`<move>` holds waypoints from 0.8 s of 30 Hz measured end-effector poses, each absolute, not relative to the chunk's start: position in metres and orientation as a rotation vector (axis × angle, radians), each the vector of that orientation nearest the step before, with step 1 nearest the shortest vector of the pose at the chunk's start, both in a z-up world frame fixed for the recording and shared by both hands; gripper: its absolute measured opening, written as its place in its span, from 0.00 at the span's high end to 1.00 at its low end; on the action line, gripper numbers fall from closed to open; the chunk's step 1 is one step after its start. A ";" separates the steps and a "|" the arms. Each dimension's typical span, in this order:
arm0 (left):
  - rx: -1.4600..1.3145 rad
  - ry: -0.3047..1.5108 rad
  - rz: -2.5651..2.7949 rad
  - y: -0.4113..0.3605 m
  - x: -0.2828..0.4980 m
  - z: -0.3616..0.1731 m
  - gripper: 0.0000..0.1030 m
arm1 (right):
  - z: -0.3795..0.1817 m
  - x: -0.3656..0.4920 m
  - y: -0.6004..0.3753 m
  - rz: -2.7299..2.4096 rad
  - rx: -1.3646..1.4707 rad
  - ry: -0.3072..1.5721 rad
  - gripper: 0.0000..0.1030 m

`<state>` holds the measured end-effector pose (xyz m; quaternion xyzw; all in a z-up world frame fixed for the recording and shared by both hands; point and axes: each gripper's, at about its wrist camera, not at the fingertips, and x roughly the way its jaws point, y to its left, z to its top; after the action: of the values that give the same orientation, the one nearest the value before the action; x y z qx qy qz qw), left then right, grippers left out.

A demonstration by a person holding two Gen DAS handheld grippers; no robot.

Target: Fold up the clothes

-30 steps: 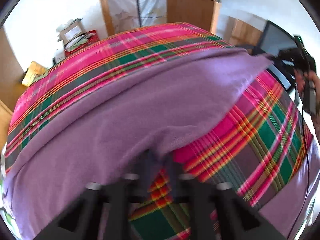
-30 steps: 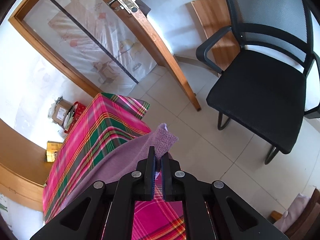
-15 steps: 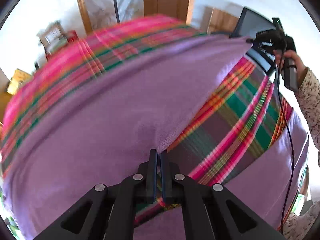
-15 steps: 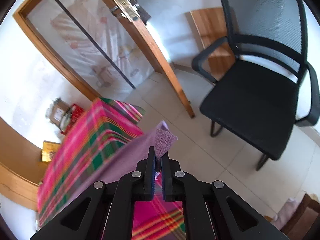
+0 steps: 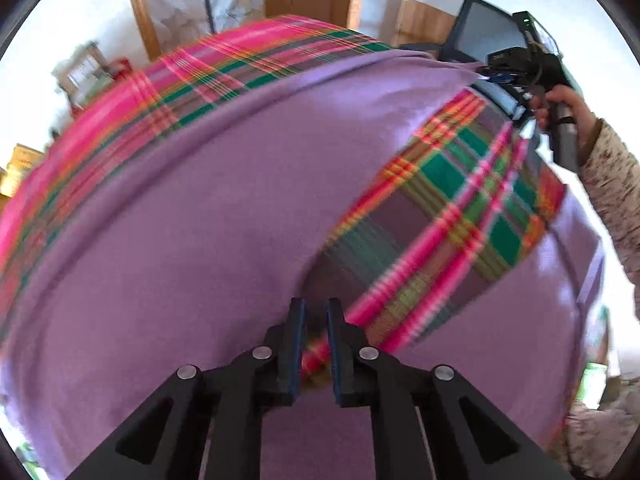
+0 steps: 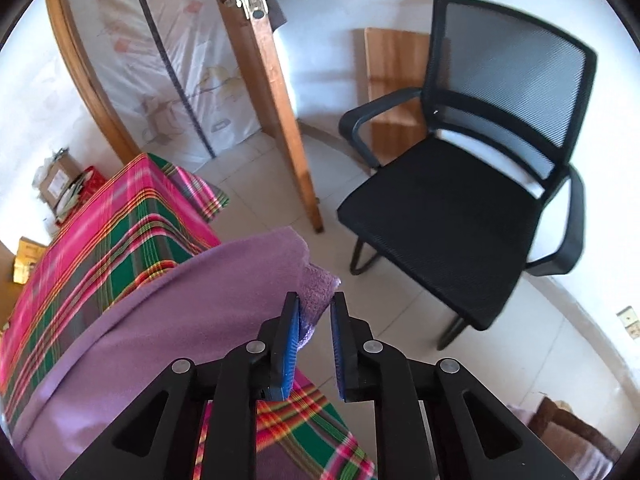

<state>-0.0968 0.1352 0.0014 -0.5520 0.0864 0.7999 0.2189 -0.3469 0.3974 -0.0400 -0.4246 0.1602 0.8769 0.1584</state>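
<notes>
The purple cloth [image 5: 208, 208] lies across the plaid-covered counter [image 5: 452, 208], one edge folded over. Both grippers are letting go: the left gripper [image 5: 316, 322] opens with nothing between its fingers, and the right gripper [image 6: 314, 316] opens around the cloth's corner [image 6: 316, 284]. This fold seems finished; next, pull back and take a fresh edge.

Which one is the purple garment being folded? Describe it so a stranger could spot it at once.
Start from the table under the pink and green plaid cloth. Across it lies the purple garment, a broad plain sheet folded back so a strip of plaid shows through. It is the only unpatterned fabric there, and its corner sits between the opening jaws of the right gripper.
</notes>
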 end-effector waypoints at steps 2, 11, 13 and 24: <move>-1.523 0.215 2.200 0.136 -0.091 0.003 0.90 | -0.029 -0.339 0.387 2.508 -1.168 0.395 0.86; -1.487 0.005 2.447 0.051 -0.061 0.041 0.88 | 0.011 -0.305 0.356 2.527 -1.020 0.354 0.83; -1.511 -0.088 2.484 0.018 -0.058 0.042 0.88 | 0.014 -0.303 0.350 2.507 -1.011 0.352 0.83; -1.666 -0.357 2.602 -0.081 -0.079 0.012 0.88 | 0.006 -0.316 0.230 2.934 -1.206 0.165 0.83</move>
<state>-0.0789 -0.0808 0.0122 -0.5357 -0.1147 0.8364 0.0157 -0.3157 0.2304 0.0056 -0.3795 0.0520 0.9236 -0.0174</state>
